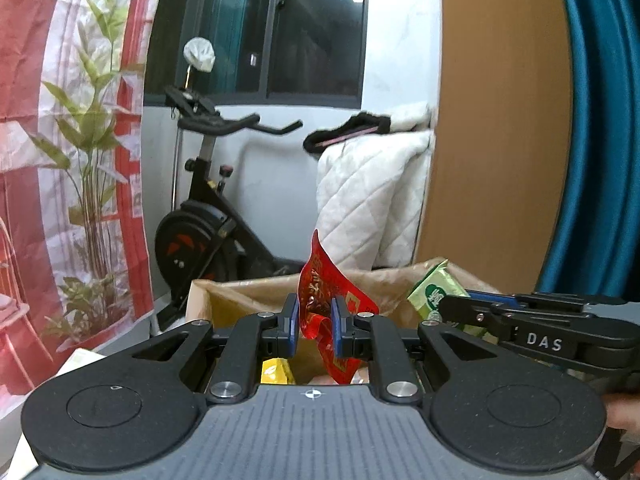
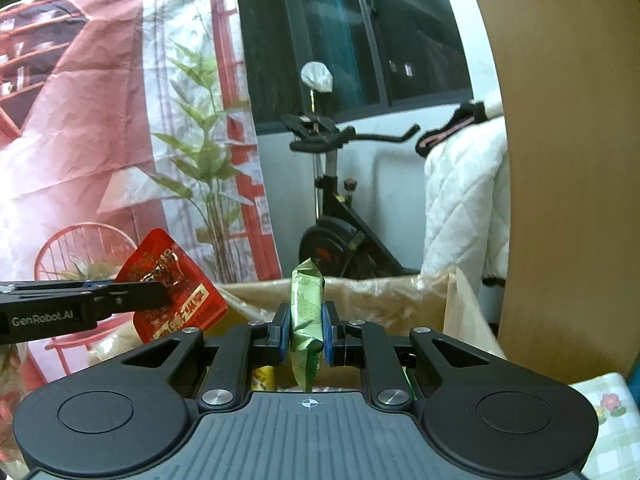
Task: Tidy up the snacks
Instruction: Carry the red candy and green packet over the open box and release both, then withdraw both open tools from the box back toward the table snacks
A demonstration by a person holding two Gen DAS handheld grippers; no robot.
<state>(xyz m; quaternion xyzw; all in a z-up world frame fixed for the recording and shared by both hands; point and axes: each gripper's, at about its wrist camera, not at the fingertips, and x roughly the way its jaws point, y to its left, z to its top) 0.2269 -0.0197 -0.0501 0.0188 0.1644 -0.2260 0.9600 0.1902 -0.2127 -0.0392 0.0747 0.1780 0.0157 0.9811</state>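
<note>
Left claw (image 1: 314,326), nearest its own camera, is clamped narrow on a red snack packet (image 1: 326,300); blue pads pinch it low down, so the upper part stands free above the jaws and a crumpled tail hangs below. Right claw (image 2: 305,332) is likewise closed tight, on a green snack packet (image 2: 306,312) held upright by its middle, edge-on to the lens. Both packets hang over a cardboard box (image 1: 240,296), open-topped and lined with a crinkled plastic bag; the near wall sits just below the claws, which reads as a carry toward a drop-in, one packet per hand, claws side by side. Mid-body pinches suit thin, slippery film: less chance of it sliding out, though the contents may shift. Yellow packet (image 1: 276,372) shows beneath the left claw, seemingly already inside the box; cannot tell how full it is. Bench is mostly hidden; a floral cloth (image 2: 608,412) shows at the right edge. Behind stand an exercise bike (image 1: 208,216) and a white quilt (image 1: 372,196), well apart from the work.
</note>
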